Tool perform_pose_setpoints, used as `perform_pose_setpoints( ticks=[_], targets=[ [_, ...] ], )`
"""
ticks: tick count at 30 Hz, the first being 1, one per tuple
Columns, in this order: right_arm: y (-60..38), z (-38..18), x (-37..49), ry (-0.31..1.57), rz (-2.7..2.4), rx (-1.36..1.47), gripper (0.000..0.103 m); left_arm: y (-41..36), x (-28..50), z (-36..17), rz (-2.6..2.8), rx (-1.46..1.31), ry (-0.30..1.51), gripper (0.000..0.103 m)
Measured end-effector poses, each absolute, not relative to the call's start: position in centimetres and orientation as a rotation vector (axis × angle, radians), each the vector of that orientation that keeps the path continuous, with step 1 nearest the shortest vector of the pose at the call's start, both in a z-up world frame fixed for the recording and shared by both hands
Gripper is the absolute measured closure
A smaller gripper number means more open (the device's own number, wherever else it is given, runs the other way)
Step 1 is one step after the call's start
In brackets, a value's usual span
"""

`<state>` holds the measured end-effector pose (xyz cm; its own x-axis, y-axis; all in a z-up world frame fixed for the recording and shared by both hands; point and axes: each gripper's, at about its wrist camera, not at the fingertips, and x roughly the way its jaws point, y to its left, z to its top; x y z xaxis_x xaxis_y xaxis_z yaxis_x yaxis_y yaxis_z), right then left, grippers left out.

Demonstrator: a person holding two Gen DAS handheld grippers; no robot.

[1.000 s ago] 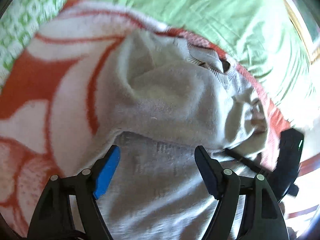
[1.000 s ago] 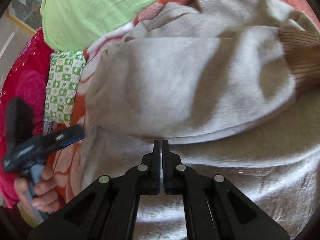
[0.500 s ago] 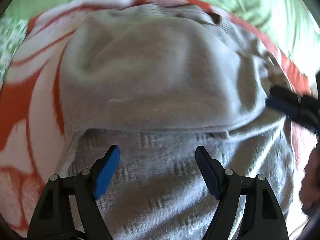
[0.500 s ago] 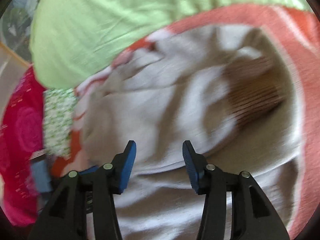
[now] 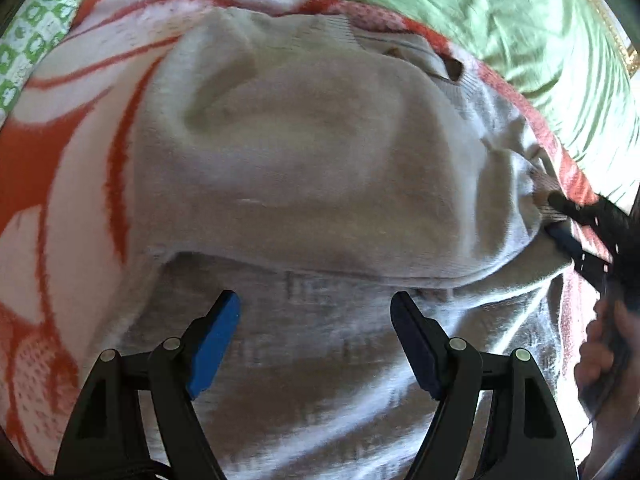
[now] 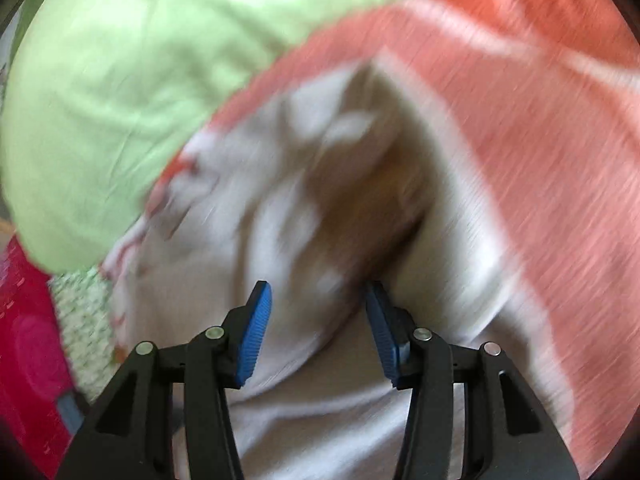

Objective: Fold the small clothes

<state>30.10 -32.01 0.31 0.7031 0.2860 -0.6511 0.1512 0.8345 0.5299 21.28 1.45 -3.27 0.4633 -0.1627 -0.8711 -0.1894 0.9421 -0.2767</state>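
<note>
Right wrist view blurs the grey sweater (image 6: 320, 220).

A home bedroom: an orange-and-white patterned blanket (image 5: 76, 152) covers a bed, with a green sheet (image 5: 540, 40), a green-checked cloth (image 5: 24, 52) and a red floral cover (image 6: 28, 340) beside it.

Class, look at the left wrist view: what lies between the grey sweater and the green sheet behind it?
A strip of the orange-and-white blanket separates the grey sweater from the green sheet.
</note>
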Motion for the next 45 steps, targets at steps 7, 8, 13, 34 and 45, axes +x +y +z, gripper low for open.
perform_pose_setpoints(
  ticks=[7,8,13,34,45],
  targets=[
    [-33.3,0.4,32.8,0.830,0.054,0.556,0.051,-1.6,21.8,-2.5,-0.034,-0.365,1.097,0.025],
    [-33.0,0.6,32.7,0.814,0.086,0.559,0.054,-2.1,22.0,-2.3,-0.037,-0.360,1.095,0.025],
    [-30.5,5.9,31.2,0.697,0.349,0.586,0.092,-4.2,23.2,-2.4,-0.049,-0.339,1.092,0.025],
    [-20.0,22.9,26.1,0.419,0.947,0.634,0.092,-0.7,29.4,-1.3,0.097,-0.602,0.968,0.028],
    [-19.8,23.0,26.3,0.414,0.956,0.621,0.092,-0.6,29.6,0.5,0.116,-0.553,0.913,0.092]
  ],
)
